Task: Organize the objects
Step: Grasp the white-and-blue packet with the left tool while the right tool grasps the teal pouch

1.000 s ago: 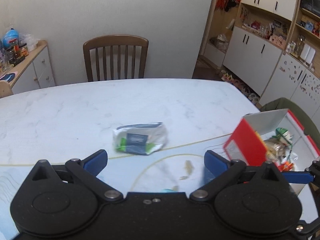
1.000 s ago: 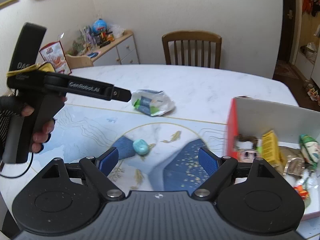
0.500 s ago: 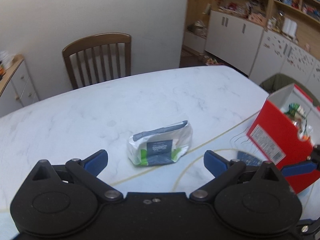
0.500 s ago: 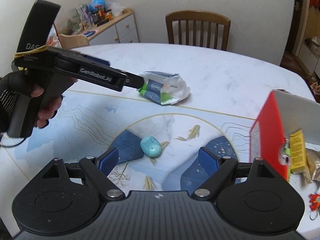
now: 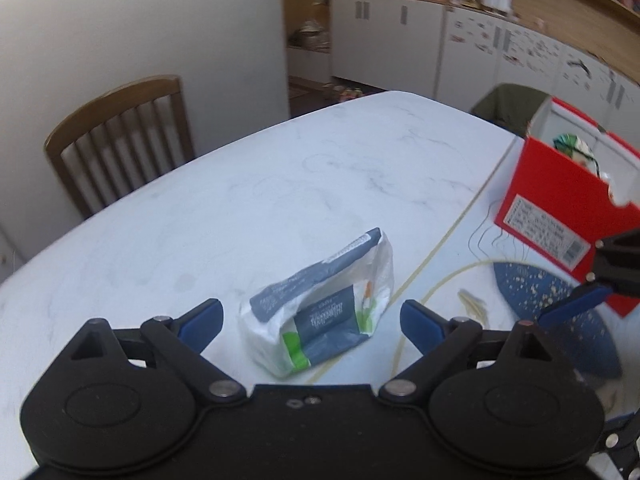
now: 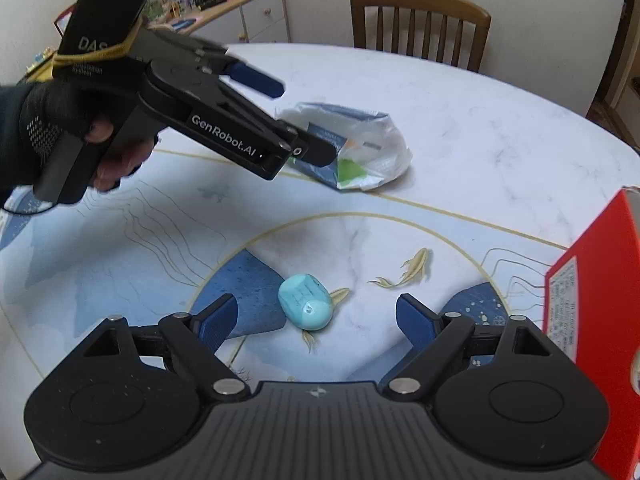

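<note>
In the left wrist view the left hand-held gripper (image 5: 310,316) is spread wide and holds nothing, with the tissue pack (image 5: 320,312) lying on the tabletop (image 5: 240,184) between and just past its blue fingertips (image 5: 200,320). The pack sits askew, its long axis running toward 1 o'clock, so I judge the step in hand to be closing on it. To do that well, square the jaws across the short sides, come down low, and squeeze the body rather than the loose wrapper.

The right hand-held gripper (image 6: 316,320) is likewise open and empty, with the turquoise case (image 6: 306,306) just ahead between its tips.

Farther off at 2 o'clock in the left view, well apart from the pack, stands the red box (image 5: 560,208), the likely destination.
</note>
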`<act>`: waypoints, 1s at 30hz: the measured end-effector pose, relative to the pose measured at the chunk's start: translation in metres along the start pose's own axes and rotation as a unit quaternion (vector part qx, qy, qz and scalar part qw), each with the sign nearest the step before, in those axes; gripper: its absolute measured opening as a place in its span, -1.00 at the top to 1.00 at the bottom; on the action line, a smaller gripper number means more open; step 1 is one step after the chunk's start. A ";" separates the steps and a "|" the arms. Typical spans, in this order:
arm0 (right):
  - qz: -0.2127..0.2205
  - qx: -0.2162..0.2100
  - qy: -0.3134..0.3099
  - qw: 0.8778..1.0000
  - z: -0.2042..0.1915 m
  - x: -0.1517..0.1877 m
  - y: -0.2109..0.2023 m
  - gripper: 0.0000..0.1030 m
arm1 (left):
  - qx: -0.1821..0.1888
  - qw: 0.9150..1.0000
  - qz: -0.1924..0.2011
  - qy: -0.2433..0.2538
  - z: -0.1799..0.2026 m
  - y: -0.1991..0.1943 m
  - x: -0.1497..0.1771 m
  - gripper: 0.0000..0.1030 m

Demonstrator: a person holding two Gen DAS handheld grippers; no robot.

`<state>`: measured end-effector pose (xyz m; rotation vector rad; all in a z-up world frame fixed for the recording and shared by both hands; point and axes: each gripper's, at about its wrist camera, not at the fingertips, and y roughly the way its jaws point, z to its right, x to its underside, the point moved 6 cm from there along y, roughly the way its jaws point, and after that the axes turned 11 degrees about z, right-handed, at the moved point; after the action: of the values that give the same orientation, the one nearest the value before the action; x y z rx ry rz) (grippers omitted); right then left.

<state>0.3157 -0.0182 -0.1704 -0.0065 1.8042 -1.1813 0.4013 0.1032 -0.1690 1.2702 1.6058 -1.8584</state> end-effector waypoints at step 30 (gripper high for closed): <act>-0.018 0.010 -0.050 0.999 -0.019 0.007 0.031 0.33 | 0.019 0.999 -0.011 0.040 0.012 0.028 0.016 0.06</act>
<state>0.3133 0.0088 -0.1958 -0.0860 1.7101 -1.2040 0.4101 0.0888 -0.1988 1.3631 1.6387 -1.8819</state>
